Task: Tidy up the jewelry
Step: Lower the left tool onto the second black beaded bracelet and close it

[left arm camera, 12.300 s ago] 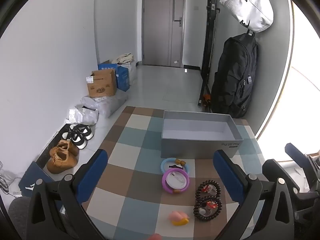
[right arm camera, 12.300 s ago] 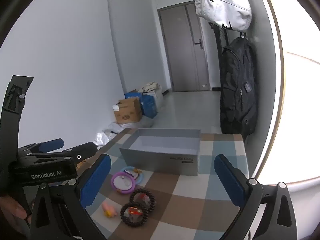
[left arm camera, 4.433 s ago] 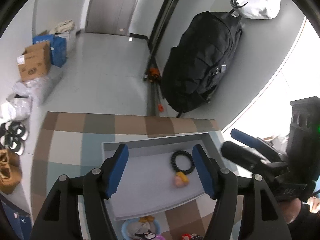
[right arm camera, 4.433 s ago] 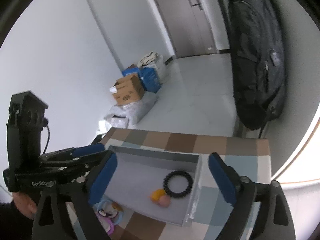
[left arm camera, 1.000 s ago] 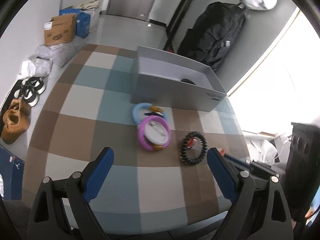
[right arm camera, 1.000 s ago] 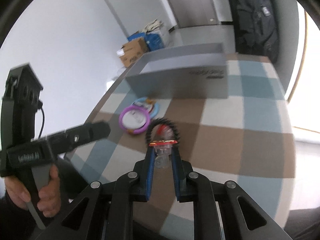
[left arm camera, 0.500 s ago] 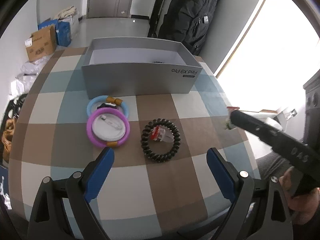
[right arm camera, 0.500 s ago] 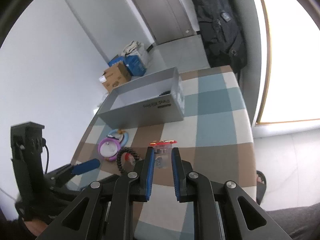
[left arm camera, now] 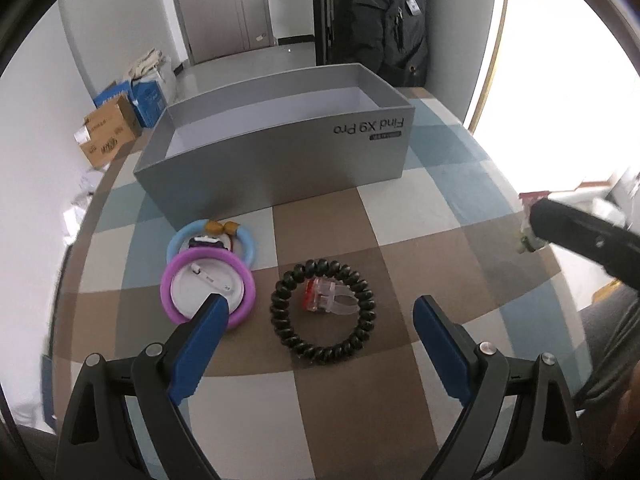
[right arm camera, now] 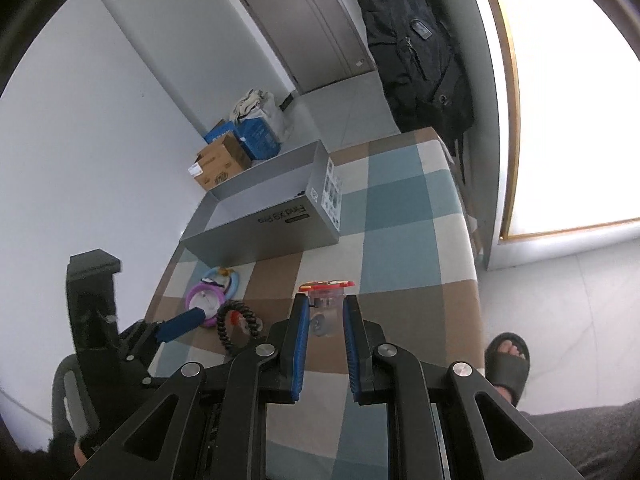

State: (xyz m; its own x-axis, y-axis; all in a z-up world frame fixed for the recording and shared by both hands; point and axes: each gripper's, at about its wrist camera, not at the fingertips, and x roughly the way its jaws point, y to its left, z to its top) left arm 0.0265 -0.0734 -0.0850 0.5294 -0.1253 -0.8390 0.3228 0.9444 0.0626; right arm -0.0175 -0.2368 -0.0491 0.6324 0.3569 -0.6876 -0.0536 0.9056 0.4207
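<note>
A grey open box (left arm camera: 280,152) stands at the back of the checked table; it also shows in the right wrist view (right arm camera: 264,220). In front of it lie a blue ring (left arm camera: 248,240), a purple-rimmed badge (left arm camera: 208,288) and a black coil bracelet (left arm camera: 324,312) around a clear ring with a red top (left arm camera: 328,296). My left gripper (left arm camera: 316,344) is open and empty, just short of the bracelet. My right gripper (right arm camera: 326,312) is shut on another clear ring with a red top (right arm camera: 327,292), held above the table's right part. It also shows in the left wrist view (left arm camera: 532,220).
The checked tablecloth (left arm camera: 400,216) ends close on the right (right arm camera: 460,240). A black backpack (right arm camera: 416,48) hangs behind the table. Cardboard and blue boxes (left arm camera: 116,120) sit on the floor at the left. A sandalled foot (right arm camera: 508,360) is beside the table.
My right gripper has lifted the red-topped ring up and away to the right of the bracelet. My left gripper has moved closer to the bracelet and badge.
</note>
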